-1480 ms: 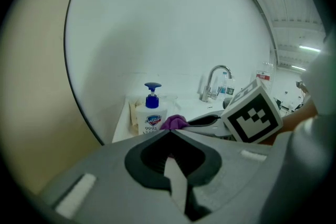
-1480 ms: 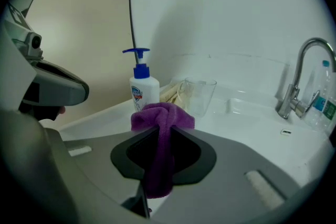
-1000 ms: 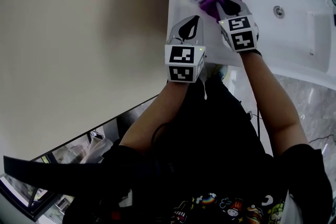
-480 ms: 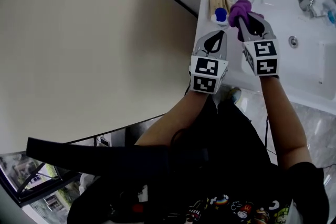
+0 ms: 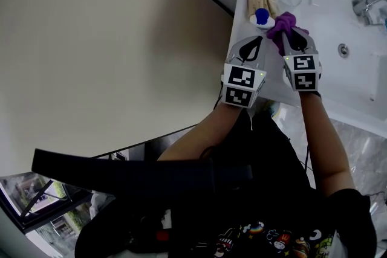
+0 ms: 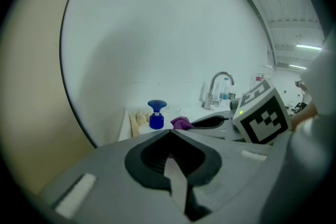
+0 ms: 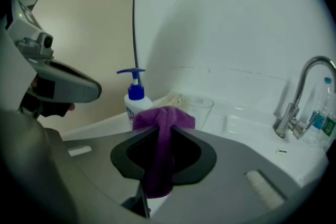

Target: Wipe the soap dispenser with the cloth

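Upright at the sink top's point(image 5: 338, 78) far left corner: soap dispenser point(image 7: 135, 101), blue pump; just near of it, purple cloth point(image 7: 160, 128), pinched in right gripper point(image 5: 294, 39); left gripper point(image 5: 254, 44) closed, empty, steadying nothing; could topple the bottle under a hard sideways wipe; label print unreadable.

I see a glass point(image 7: 197, 107) just beyond the right tongs point(image 7: 163, 127), tap point(image 7: 284, 124) off to their right, on the sink point(image 5: 363, 87).
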The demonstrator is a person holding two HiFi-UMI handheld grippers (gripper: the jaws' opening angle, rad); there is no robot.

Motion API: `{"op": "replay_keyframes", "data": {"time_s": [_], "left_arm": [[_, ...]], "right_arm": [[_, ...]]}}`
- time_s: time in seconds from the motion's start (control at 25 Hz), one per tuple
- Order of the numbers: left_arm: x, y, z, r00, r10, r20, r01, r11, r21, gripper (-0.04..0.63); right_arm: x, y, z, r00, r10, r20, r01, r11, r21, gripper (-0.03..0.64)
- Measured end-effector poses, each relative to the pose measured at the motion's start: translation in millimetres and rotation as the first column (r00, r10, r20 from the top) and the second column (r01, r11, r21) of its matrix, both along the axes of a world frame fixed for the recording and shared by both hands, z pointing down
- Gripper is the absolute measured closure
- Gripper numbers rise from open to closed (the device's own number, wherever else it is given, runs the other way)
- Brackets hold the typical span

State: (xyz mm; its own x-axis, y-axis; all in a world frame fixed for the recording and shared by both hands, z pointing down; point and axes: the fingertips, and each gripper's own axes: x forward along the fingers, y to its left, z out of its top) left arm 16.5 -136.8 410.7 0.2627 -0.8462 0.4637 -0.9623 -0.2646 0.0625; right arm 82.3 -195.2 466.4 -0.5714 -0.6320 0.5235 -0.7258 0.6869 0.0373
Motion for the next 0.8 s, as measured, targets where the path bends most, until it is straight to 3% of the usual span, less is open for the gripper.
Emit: {"op": "replay_keyframes", "data": {"time_s": [0.48, 0.8], "left_arm": [[-17, -7, 6, 1.000, 0.018, -0.006, -0.018, 1.000, -0.025, 0.595], [-21, -5, -2, 0.992, 0.117, -0.047, -0.117, 0.993, -0.003, 0.595]], "right_arm": [[-8, 0, 43, 0.997, 0.009, -0.070, -0.015, 0.997, -0.073, 0.529], [-11, 5, -4, 0.992, 0.123, -0.013, -0.123, 0.992, -0.009, 0.529]]}}
